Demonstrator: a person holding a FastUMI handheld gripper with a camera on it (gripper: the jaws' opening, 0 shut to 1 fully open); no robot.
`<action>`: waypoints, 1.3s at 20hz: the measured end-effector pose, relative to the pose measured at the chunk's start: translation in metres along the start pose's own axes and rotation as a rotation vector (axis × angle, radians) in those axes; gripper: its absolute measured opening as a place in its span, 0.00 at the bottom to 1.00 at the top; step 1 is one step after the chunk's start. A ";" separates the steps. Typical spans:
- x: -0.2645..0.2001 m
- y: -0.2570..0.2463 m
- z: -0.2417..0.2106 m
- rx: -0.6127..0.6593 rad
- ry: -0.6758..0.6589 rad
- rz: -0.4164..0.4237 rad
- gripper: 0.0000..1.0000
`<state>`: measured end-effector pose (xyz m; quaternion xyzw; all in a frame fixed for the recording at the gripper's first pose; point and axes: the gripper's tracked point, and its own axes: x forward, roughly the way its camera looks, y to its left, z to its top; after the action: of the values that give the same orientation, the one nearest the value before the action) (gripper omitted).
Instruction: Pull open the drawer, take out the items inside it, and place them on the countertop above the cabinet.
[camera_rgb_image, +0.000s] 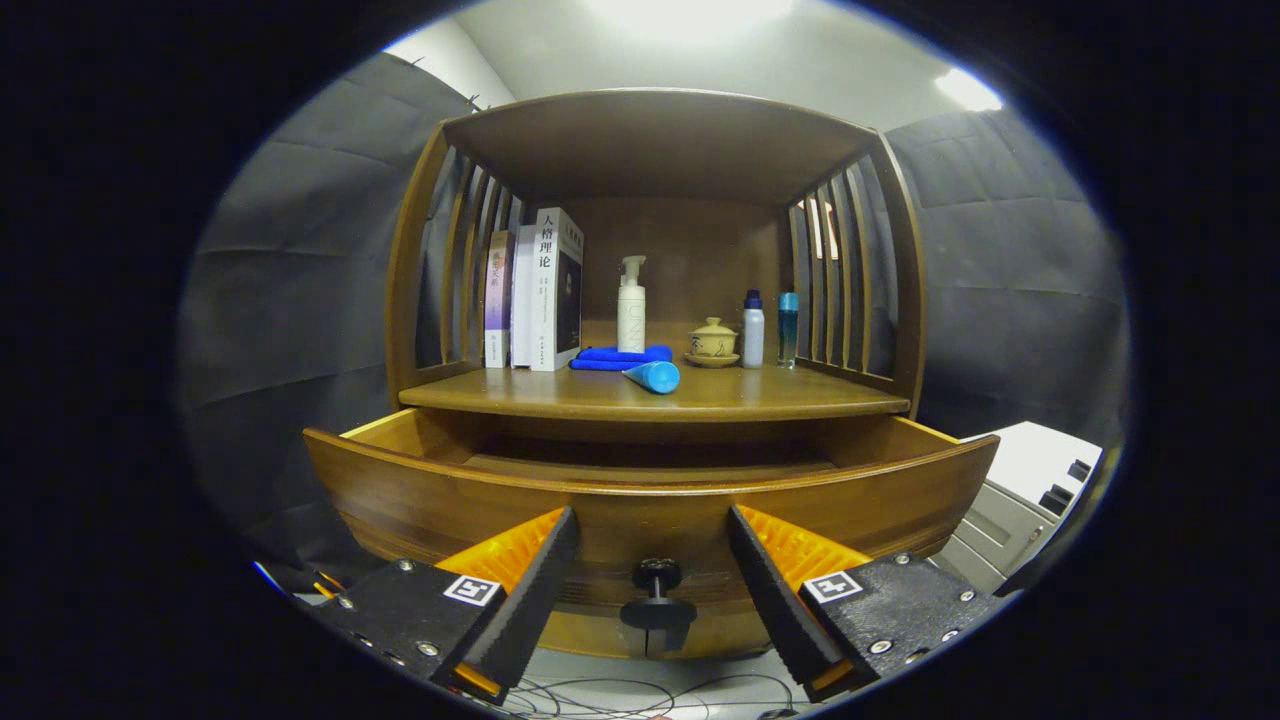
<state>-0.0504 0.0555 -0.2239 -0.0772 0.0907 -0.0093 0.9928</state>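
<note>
Count taken on the countertop (700, 398) of one cabinet (905, 300): three books (535, 290) standing together; one pump bottle (631, 308); one folded cloth (620, 356); one tube (653, 376) lying on its side; one lidded cup (713, 339) on one saucer (712, 360); two small bottles (753, 330), side by side. One drawer (650, 500), pulled out, with one knob (657, 590). One hand-held gripper (655, 540), two fingers (530, 590) spread apart either side of the knob, touching nothing.
</note>
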 end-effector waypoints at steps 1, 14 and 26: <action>0.009 0.000 0.000 -0.006 0.000 -0.001 0.95; 0.099 -0.010 -0.004 -0.032 0.061 -0.002 0.95; 0.068 -0.033 0.013 -0.062 0.046 0.048 0.95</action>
<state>0.0185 0.0226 -0.2185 -0.1056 0.1156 0.0157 0.9875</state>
